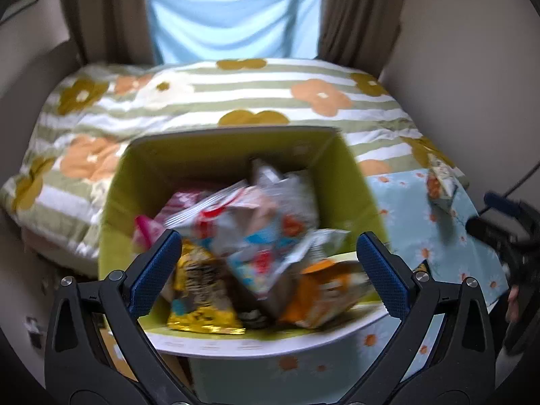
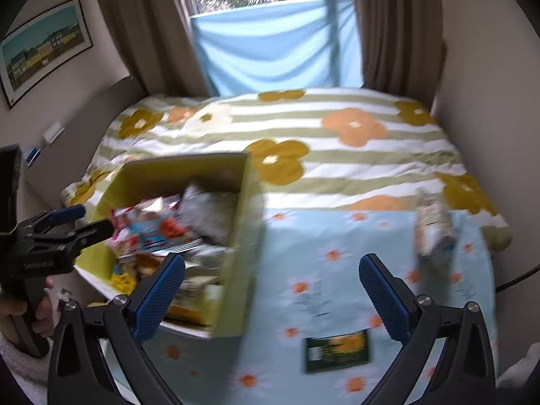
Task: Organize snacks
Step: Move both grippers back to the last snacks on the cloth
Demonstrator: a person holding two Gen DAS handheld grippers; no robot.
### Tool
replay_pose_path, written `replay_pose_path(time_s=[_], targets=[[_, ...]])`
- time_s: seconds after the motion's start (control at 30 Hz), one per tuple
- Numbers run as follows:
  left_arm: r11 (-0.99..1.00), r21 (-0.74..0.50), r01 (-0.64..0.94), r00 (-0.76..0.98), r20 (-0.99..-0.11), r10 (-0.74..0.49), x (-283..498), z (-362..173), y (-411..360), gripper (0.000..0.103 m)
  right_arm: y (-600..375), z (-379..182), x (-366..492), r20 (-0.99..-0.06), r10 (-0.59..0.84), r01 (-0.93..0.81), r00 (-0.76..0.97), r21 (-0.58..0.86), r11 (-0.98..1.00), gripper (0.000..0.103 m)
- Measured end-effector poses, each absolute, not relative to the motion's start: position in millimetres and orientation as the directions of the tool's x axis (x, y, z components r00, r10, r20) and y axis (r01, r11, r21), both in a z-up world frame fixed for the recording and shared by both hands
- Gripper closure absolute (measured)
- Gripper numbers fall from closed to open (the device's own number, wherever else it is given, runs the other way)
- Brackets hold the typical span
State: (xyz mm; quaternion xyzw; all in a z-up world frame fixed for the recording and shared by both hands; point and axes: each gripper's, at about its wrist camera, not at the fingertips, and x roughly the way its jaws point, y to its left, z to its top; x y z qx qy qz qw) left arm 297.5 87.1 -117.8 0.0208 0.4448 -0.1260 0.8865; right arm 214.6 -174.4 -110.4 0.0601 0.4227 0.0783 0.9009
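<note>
A yellow-green box (image 1: 216, 155) (image 2: 236, 236) stands on a light-blue flowered tablecloth and holds several snack packets, among them a gold one (image 1: 199, 297) and an orange one (image 1: 324, 297). My left gripper (image 1: 270, 270) is open and empty, held above the box's near side. My right gripper (image 2: 271, 290) is open and empty above the cloth to the right of the box. A dark green and yellow packet (image 2: 337, 351) lies on the cloth just below it. A pale snack packet (image 2: 433, 226) (image 1: 438, 182) stands at the cloth's far right.
A bed with a striped flower duvet (image 2: 337, 168) lies right behind the table. Curtains and a window with a blue cloth (image 2: 276, 44) are at the back. A framed picture (image 2: 44, 47) hangs on the left wall. The left gripper (image 2: 50, 236) shows at the left in the right wrist view.
</note>
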Motion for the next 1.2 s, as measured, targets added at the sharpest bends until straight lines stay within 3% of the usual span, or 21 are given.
replay_pose_path(time_s=[0.53,0.83,1.2], targets=[[0.961,-0.061,0.270,0.547,-0.811,-0.206,262.4,-128.4,-94.5,0.000,-349.2,-111.4,232.5,-0.728,0.152,-0.156,0.668,0.062,0.986,0.000],[0.958,-0.049,0.281,0.461,-0.869,-0.179,255.8,-177.3,-157.0,0.000,-388.1,-178.9,264.6,-0.795,0.209,-0.350,0.569,-0.004,0.937,0.000],[0.938,-0.030,0.344,0.321,-0.936,-0.148,262.9,-244.7,-176.8,0.001,-383.4,-264.7,314.9,-0.856,0.197,-0.557,0.478,-0.122,0.822,0.000]])
